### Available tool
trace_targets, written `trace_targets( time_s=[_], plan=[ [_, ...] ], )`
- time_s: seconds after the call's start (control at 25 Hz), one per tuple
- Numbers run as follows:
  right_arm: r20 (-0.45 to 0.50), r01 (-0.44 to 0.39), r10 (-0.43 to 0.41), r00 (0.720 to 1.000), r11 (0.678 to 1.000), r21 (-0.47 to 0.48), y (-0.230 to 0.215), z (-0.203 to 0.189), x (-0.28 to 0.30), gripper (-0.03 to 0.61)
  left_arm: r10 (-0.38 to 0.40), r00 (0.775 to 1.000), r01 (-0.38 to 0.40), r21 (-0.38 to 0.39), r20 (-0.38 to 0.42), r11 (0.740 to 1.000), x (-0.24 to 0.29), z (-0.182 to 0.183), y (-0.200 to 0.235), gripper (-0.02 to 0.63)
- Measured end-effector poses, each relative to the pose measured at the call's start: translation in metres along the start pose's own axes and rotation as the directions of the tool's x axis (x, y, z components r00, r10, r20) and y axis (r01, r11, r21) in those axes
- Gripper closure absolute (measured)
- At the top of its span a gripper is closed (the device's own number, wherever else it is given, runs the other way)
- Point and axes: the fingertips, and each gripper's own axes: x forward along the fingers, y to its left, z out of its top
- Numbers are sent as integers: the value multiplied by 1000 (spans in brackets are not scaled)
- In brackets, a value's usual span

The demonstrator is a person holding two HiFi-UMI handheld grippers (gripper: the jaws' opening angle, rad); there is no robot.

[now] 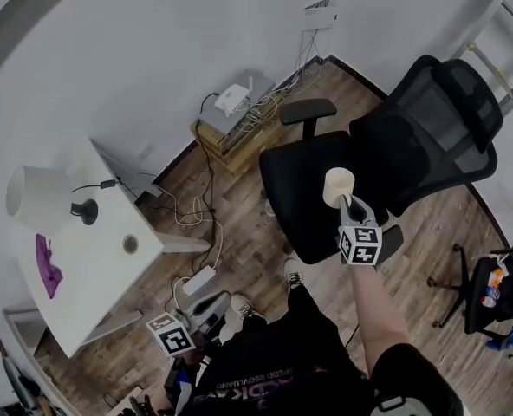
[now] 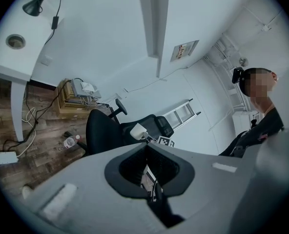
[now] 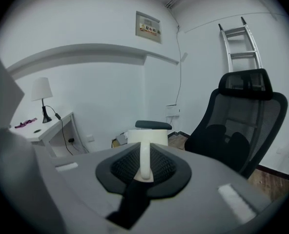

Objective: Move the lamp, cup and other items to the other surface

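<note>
My right gripper point(image 1: 352, 204) is shut on the handle of a cream cup point(image 1: 339, 183) and holds it upright over the seat of a black office chair point(image 1: 300, 180). In the right gripper view the cup point(image 3: 147, 136) stands straight ahead, its handle between the jaws. On the white desk point(image 1: 100, 258) at the left stand a white-shaded lamp point(image 1: 35, 196) and a purple item point(image 1: 47, 265). My left gripper point(image 1: 213, 306) hangs low beside the person's leg, away from the desk, with its jaws together and nothing in them. The left gripper view shows the cup point(image 2: 138, 130) over the chair point(image 2: 103, 130).
A wooden crate with a router and cables point(image 1: 230, 120) stands against the wall. A power strip point(image 1: 200, 277) and loose cords lie on the wood floor under the desk edge. A ladder point(image 1: 490, 50) leans at the far right, above a second chair point(image 1: 499, 293). A bottle point(image 2: 71, 141) lies on the floor.
</note>
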Motion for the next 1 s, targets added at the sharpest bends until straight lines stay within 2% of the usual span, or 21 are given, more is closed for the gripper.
trace_targets(
  time_s=[0.2,0.48,0.76,1.0],
  plan=[
    [-127,-68,68,990,998,4,-20,-37,61,532,65,998,-65,-62,0,996,41,-10,1,615],
    [-243,-145,135,961,989,-23,-44,-81,144,532,174,984,-169,-119,32,978,81,-27,10,615],
    [-315,-170,156,936,985,-18,-50,-113,197,532,296,954,-285,-161,49,945,78,-38,11,615],
    [-308,-141,142,941,990,25,-46,-126,222,532,361,932,-348,-187,39,919,70,-49,19,615]
  ],
)
